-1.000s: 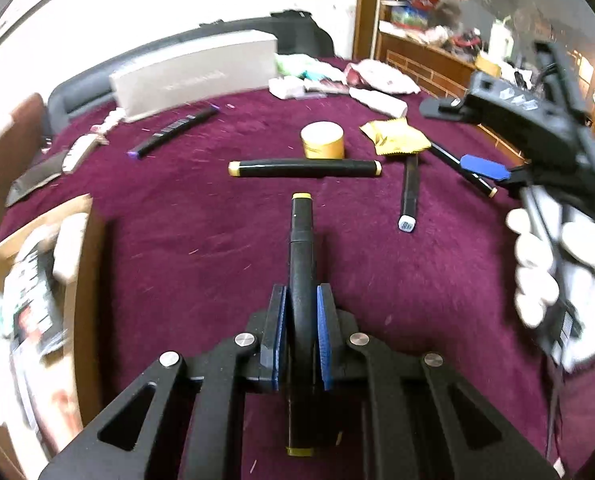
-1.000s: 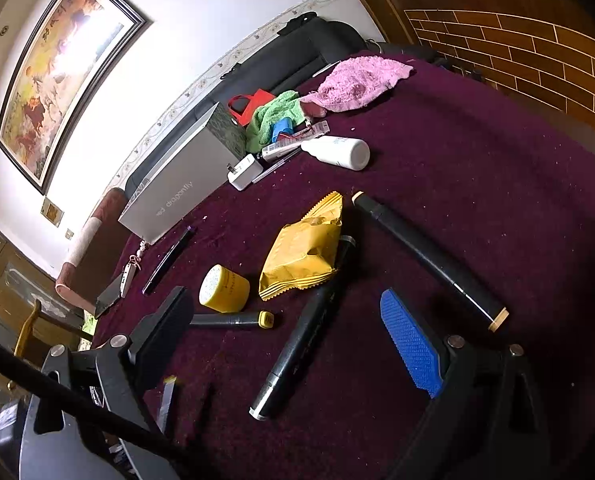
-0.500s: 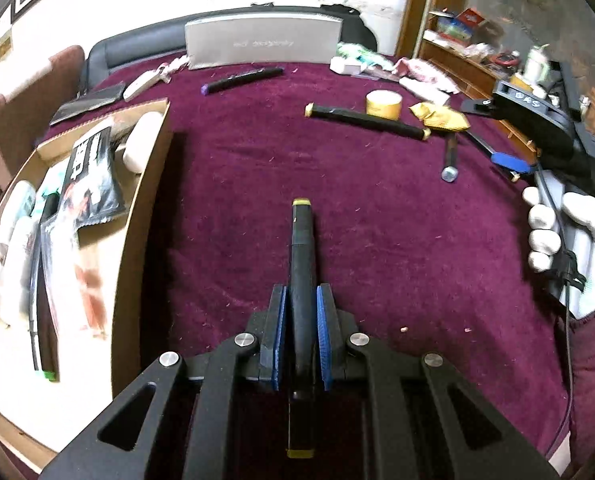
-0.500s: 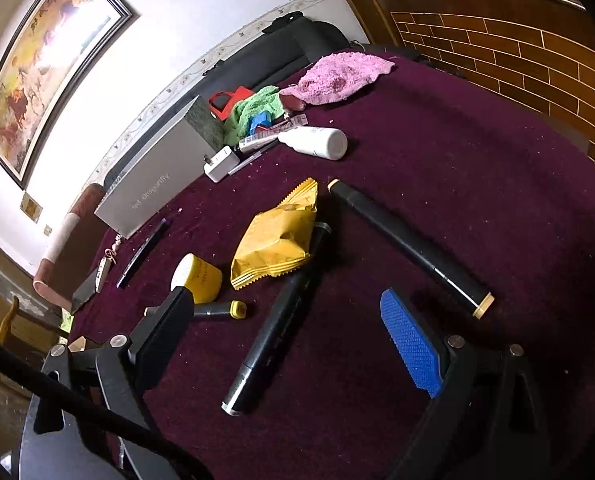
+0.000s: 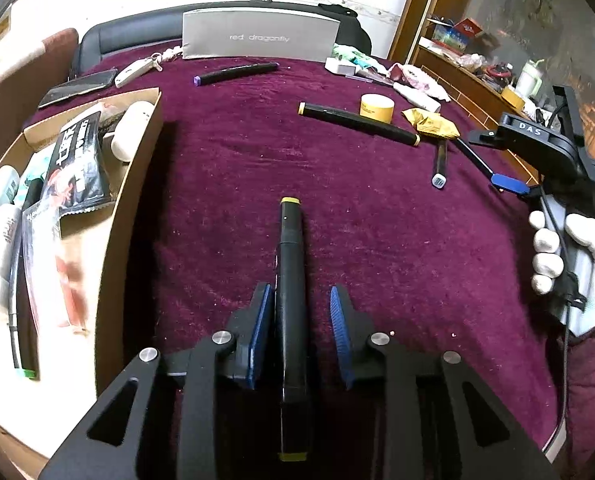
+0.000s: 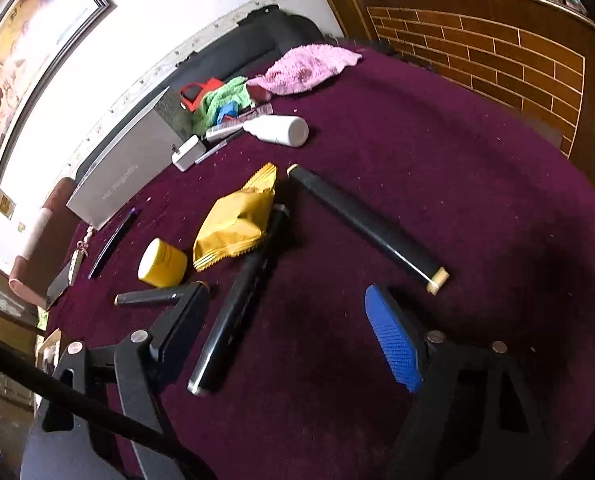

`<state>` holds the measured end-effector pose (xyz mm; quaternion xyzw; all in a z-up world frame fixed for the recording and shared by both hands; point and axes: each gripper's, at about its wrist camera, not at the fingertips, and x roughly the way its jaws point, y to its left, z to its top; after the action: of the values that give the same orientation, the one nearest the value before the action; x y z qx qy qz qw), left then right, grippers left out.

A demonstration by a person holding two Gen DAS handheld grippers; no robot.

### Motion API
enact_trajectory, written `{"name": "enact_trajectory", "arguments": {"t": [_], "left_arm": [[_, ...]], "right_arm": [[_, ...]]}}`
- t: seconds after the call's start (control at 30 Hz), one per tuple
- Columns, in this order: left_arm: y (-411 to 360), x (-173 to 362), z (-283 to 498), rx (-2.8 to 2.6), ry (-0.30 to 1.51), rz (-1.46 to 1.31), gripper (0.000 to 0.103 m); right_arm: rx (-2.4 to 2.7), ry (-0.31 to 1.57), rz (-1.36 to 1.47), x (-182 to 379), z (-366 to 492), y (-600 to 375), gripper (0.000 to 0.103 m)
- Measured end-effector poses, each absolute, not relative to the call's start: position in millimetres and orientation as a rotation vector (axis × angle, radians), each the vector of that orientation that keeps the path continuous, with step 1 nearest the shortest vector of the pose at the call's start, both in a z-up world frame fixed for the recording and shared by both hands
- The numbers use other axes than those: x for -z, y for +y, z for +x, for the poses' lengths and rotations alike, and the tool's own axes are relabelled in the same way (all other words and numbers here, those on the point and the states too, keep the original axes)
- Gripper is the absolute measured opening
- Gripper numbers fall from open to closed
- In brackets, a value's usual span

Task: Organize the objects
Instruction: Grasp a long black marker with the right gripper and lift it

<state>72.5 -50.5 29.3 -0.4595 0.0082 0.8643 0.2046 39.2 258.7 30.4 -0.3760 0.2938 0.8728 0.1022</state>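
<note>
Where fingers [image 5: 262, 322] part: marker [image 5: 291, 300] between.

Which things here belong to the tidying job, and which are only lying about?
Job: marker between the open left gripper; cardboard box; loose markers; yellow packet; yellow jar; open right gripper.

Lying about: grey box; pink towel; phone; painting.

Left tongs opening
The left tongs [image 5: 301, 330] are parting around the black marker [image 5: 291, 300], now leaving a gap beside the right pad.
</note>
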Motion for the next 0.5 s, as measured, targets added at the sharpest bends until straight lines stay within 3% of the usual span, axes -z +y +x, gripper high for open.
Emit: {"name": "enact_trajectory", "arguments": {"t": [0.27, 0.37, 0.43, 0.5], "left_arm": [[-59.9, -28.1, 69.2, -2.372, -0.086, -1.274, 0.027], [-63.5, -27.8, 67.8, -2.356, -0.135, -1.272, 0.027], [-65.3, -27.6, 67.4, -2.349, -0.160, -1.271, 0.027], [-66.7, -27.3, 66.8, -2.345, -0.173, -1.270, 0.027]], "right_arm": [[-2.563, 0.732, -1.306, -41.0, 3.9, 229.5, 0.081], [-2.504, 0.590, -1.354, -34.8, -8.8, 212.2, 0.080], [-2.451, 0.547, -1.399, -25.6, -15.3, 204.2, 0.062], [-2.421, 0.549, -1.398, -21.6, -17.7, 201.6, 0.054]]}}
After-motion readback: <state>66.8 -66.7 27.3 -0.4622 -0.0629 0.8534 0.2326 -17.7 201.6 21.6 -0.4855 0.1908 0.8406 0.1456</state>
